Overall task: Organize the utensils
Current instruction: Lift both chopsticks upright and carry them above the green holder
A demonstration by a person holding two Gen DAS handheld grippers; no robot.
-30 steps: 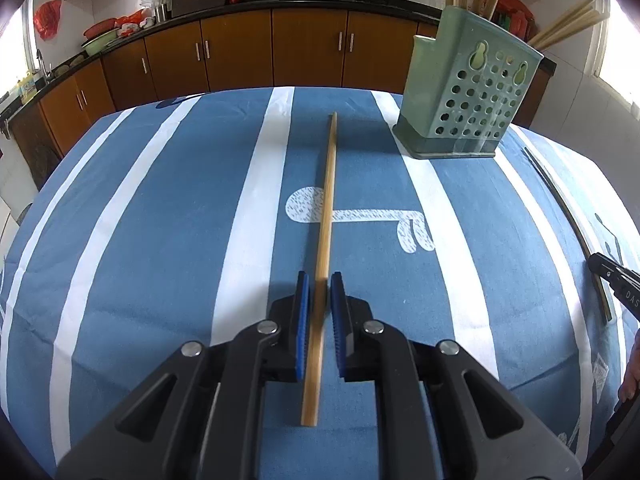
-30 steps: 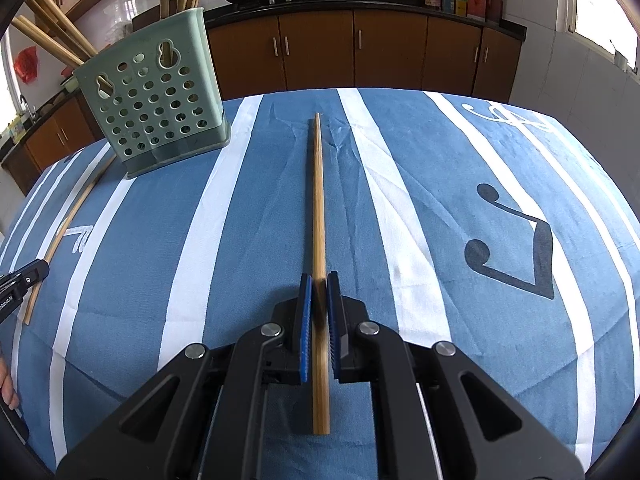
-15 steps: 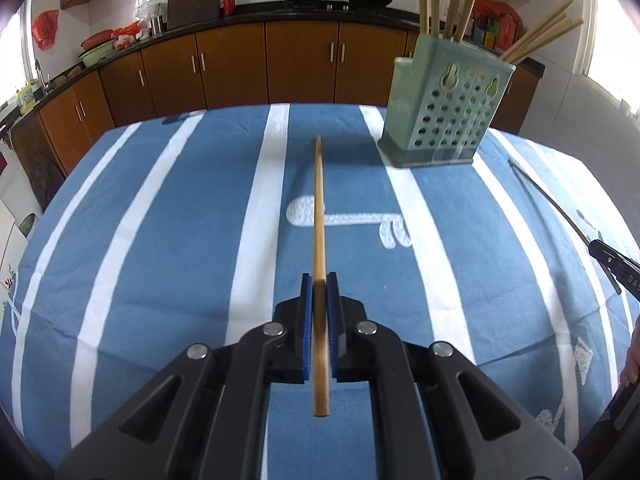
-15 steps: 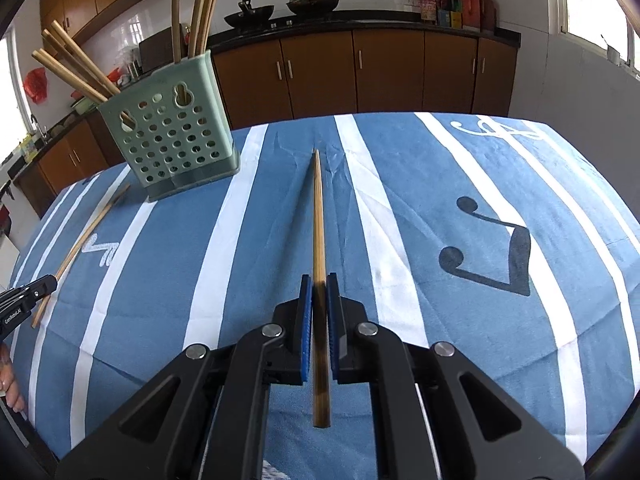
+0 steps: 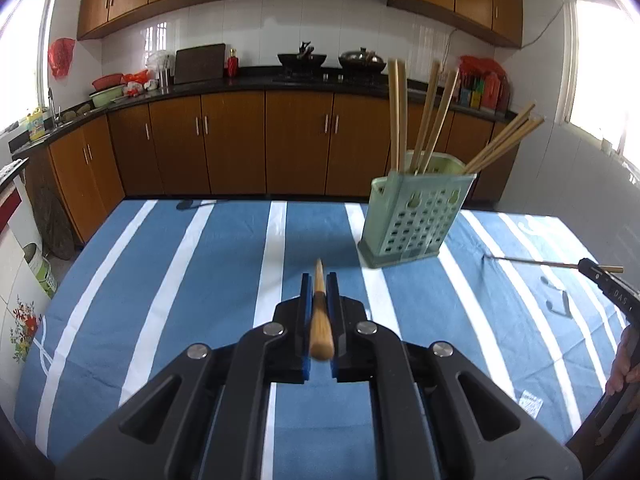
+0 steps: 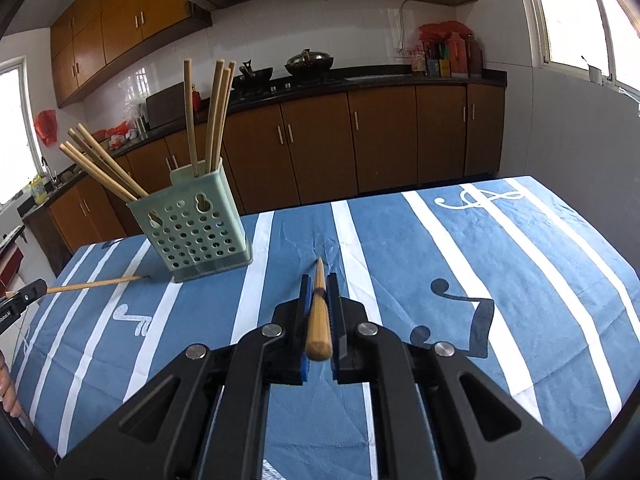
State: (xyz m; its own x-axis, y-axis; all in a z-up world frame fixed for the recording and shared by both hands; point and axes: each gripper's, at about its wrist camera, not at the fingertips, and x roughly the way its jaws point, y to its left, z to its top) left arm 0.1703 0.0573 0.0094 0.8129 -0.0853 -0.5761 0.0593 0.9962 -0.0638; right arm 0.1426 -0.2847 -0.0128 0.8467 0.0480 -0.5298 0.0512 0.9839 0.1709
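While the green holder (image 5: 416,220) stands on the striped tablecloth (image 5: 200,280), each gripper pinches a chopstick lengthwise between its blue pads. Left gripper (image 5: 319,292) clamps one chopstick (image 5: 320,320); right gripper (image 6: 319,292) clamps another chopstick (image 6: 318,320), both lifted above the cloth.

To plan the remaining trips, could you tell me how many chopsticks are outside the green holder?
2. The first chopstick is clamped in the left gripper; the second chopstick is clamped in the right gripper. More could lie hidden behind the holder.
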